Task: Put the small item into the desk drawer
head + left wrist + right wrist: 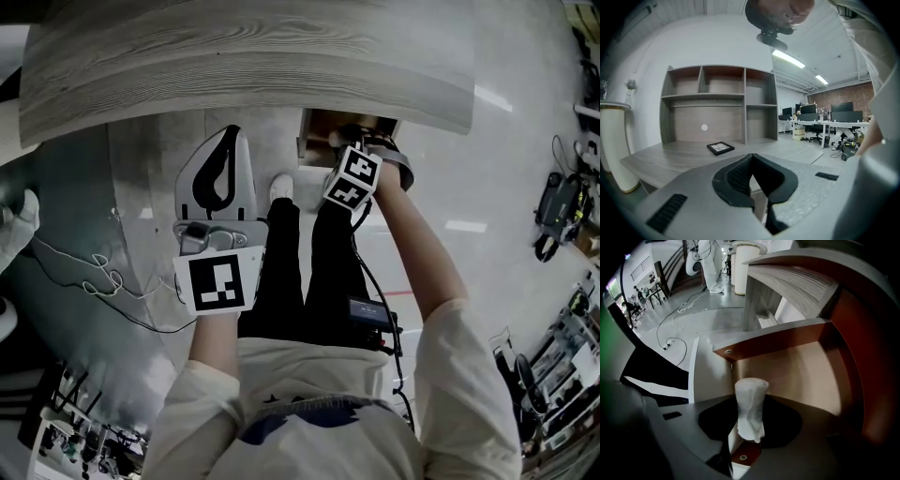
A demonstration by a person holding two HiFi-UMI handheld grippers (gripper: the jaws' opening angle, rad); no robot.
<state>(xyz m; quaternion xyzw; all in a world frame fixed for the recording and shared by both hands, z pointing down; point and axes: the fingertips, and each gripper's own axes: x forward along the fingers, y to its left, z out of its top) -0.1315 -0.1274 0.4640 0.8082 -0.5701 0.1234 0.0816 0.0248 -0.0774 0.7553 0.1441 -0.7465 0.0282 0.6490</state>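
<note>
The small item (751,412) is a white rolled wad, standing upright between the jaws of my right gripper (749,427), which is shut on it. In the right gripper view it hangs over the open desk drawer (806,366), whose brown wooden inside fills the space ahead. In the head view the right gripper (348,141) reaches into the drawer (319,127) under the grey desk top (244,66). My left gripper (232,133) hangs to the left of the drawer below the desk edge. Its pads meet at the tips (752,157), with nothing held between them.
A shelf unit (717,103) and a small black-framed tile (720,148) stand on the desk. A white pillar (614,150) rises at the left. Cables (94,272) lie on the floor to the left. The person's legs and a white shoe (281,189) are below the drawer.
</note>
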